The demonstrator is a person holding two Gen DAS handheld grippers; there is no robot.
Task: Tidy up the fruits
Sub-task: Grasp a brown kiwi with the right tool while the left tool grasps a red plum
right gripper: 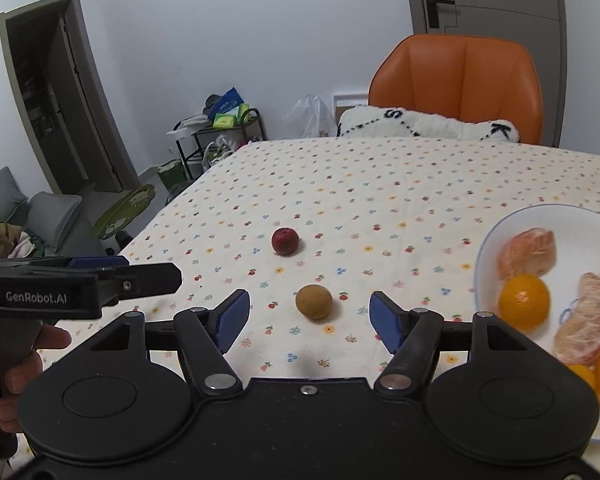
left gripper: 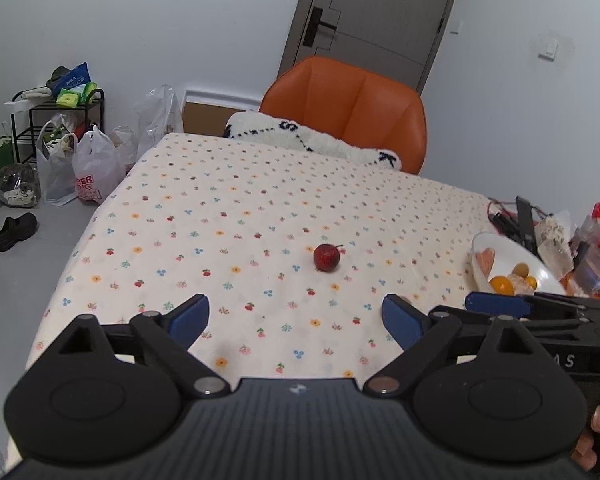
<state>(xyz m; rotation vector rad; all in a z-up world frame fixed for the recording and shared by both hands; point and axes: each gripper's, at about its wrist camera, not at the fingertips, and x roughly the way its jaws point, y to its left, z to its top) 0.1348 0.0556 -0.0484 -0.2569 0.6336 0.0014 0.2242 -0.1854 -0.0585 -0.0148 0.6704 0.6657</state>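
From the left wrist, the left hand-held gripper [left gripper: 296, 320] gaped wide and empty, aimed at the red fruit [left gripper: 326, 257] mid-worktop [left gripper: 220, 200]; from the right wrist, the right hand-held gripper [right gripper: 310, 320] spread wide around the brown fruit [right gripper: 314, 301], evidently bound for the bowl [right gripper: 488, 240] near the right edge

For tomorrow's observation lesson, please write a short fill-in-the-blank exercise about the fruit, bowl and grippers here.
1. Both the left gripper and the right gripper are ____.
2. The brown fruit lies in front of the ____ gripper.
3. The red fruit lies on the ____, not in the bowl.

Missing words: open; right; tablecloth
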